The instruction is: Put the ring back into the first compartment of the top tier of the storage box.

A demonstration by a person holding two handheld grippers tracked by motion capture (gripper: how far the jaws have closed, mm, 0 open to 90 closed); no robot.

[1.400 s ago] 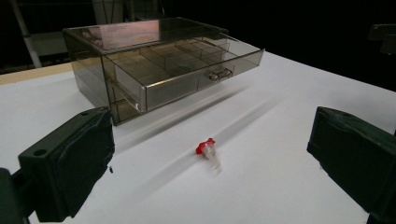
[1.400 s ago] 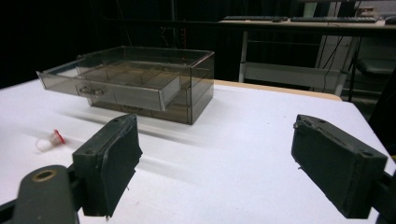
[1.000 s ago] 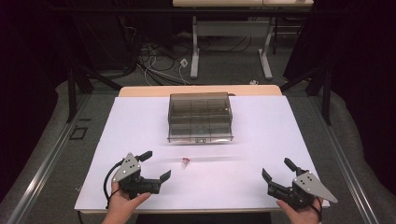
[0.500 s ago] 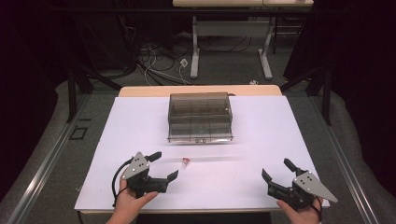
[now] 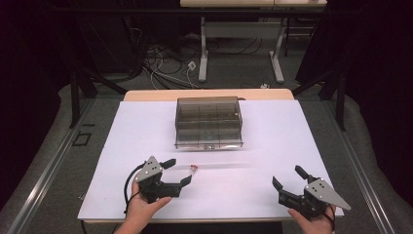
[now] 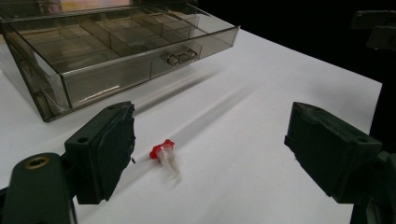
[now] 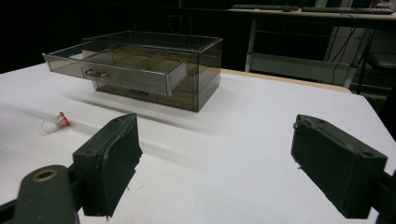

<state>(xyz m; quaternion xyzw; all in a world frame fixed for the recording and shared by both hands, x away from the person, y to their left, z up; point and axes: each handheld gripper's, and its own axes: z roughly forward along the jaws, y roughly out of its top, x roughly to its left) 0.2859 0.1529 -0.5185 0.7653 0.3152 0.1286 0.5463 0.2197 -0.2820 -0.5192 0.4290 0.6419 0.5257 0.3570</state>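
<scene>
From my left gripper (image 6: 210,154), its jaws spread wide, I see the small part (image 6: 164,153) up close: a red flanged cap on a clear stubby body, lying on the white table (image 6: 289,74) between the jaws. The high view gives only a reddish speck (image 5: 194,168) in front of the smoky plastic organizer (image 5: 208,122), whose drawer (image 7: 126,70) stands pulled out. My right gripper (image 5: 293,184) rests wide open, well apart.

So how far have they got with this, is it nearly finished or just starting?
Just starting, it seems. Done: the top drawer of the smoky plastic box is pulled out. In hand: the left gripper, jaws open, is close to the small clear piece with a red cap. Left: picking it up, probably to put into a drawer. The right gripper sits open, holding nothing.
</scene>
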